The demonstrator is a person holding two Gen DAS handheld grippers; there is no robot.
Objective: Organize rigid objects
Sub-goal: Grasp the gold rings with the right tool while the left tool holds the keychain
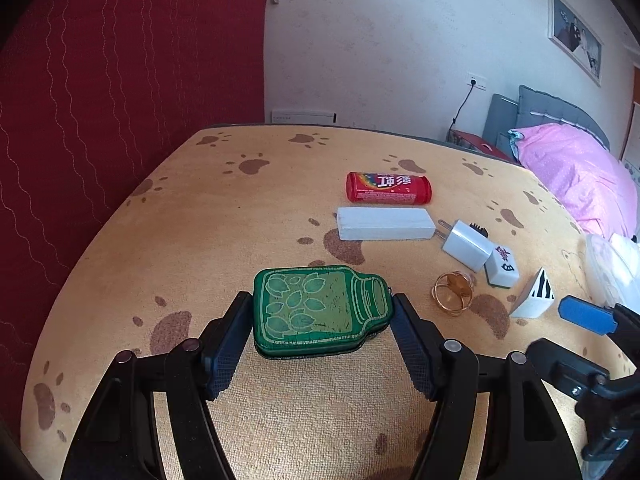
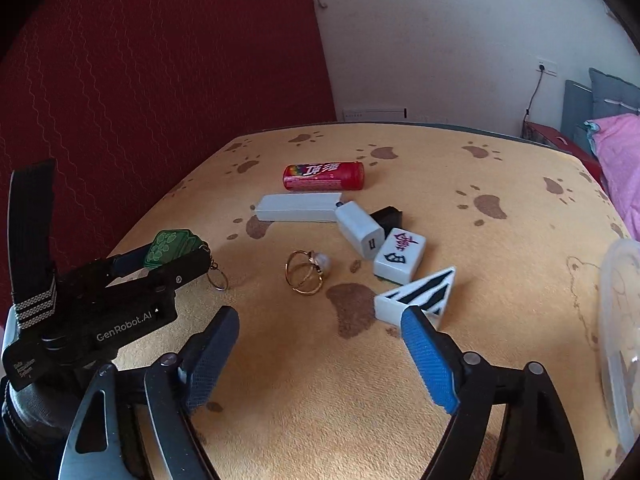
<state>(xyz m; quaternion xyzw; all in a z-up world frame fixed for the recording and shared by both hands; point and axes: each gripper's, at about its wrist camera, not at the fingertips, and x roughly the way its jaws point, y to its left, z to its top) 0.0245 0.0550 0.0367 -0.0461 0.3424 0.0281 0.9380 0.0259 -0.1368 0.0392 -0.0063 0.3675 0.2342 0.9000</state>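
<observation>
My left gripper (image 1: 322, 320) is shut on a green bottle-shaped tin keychain (image 1: 320, 308), one pad at its base and one at its cap. In the right wrist view the left gripper (image 2: 168, 258) holds the green keychain (image 2: 170, 248) just above the cloth, with its key ring (image 2: 218, 278) dangling. My right gripper (image 2: 320, 316) stands open over bare cloth with nothing between its fingers. Its blue pad (image 2: 428, 360) is close to a white wedge with black stripes (image 2: 420, 294). A gold ring with a pearl (image 2: 306, 272) lies ahead of it.
On the paw-print cloth (image 2: 480, 360) lie a red candy tube (image 2: 324, 176), a long white block (image 2: 298, 207), a white USB charger (image 2: 360, 229), a mahjong tile (image 2: 400, 256) and a small black piece (image 2: 386, 216). A clear plastic container (image 2: 618, 320) stands at the right edge. A bed with pink bedding (image 1: 576, 176) is beyond.
</observation>
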